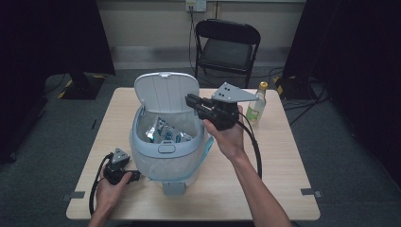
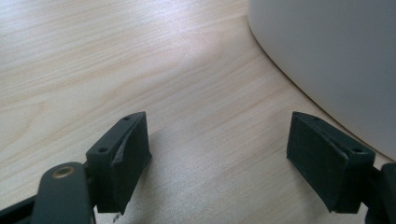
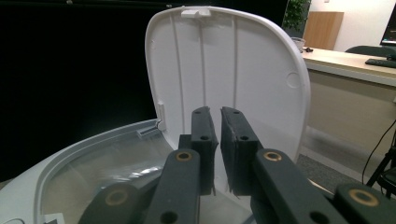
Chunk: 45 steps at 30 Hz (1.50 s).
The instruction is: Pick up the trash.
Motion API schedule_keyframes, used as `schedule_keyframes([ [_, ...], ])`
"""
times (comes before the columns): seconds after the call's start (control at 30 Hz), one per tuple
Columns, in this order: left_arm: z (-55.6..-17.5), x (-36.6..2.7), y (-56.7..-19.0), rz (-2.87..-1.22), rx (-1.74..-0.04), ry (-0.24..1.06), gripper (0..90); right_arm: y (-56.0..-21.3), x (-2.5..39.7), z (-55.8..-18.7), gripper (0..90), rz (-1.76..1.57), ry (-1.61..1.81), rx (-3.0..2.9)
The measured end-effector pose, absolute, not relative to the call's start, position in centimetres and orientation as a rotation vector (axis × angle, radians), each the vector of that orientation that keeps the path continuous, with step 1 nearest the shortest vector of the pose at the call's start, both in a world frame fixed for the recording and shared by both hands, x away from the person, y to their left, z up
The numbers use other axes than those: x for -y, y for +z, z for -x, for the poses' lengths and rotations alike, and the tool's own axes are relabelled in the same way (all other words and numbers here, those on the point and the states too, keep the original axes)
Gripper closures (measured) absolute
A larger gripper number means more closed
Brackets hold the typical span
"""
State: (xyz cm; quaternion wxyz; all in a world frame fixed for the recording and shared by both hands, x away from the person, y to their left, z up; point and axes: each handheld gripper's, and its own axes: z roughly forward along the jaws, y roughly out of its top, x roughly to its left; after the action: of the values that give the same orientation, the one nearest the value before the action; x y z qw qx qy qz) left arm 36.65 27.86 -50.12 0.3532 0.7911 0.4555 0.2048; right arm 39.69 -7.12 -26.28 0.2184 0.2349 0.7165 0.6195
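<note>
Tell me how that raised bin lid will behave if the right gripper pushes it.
The lid looks like thin ribbed plastic, so probably light and fairly stiff. Standing upright at the bin's back edge, it would likely swing down shut. The right gripper, near its edge, might slide on the smooth surface.

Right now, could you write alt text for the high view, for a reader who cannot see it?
A white bin with its lid raised stands on a wooden table, shiny packets inside. The right hand-held gripper, jaws together, points at the lid; the left hand-held gripper rests beside the bin.
</note>
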Motion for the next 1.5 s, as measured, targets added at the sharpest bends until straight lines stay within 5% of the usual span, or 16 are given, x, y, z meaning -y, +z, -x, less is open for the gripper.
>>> schedule_keyframes([
  [1.5,-36.7,-27.9,-50.1,-2.046,-1.178,0.530,20.7,-29.7,16.6,-41.4,57.6,-0.871,1.647,-1.969],
])
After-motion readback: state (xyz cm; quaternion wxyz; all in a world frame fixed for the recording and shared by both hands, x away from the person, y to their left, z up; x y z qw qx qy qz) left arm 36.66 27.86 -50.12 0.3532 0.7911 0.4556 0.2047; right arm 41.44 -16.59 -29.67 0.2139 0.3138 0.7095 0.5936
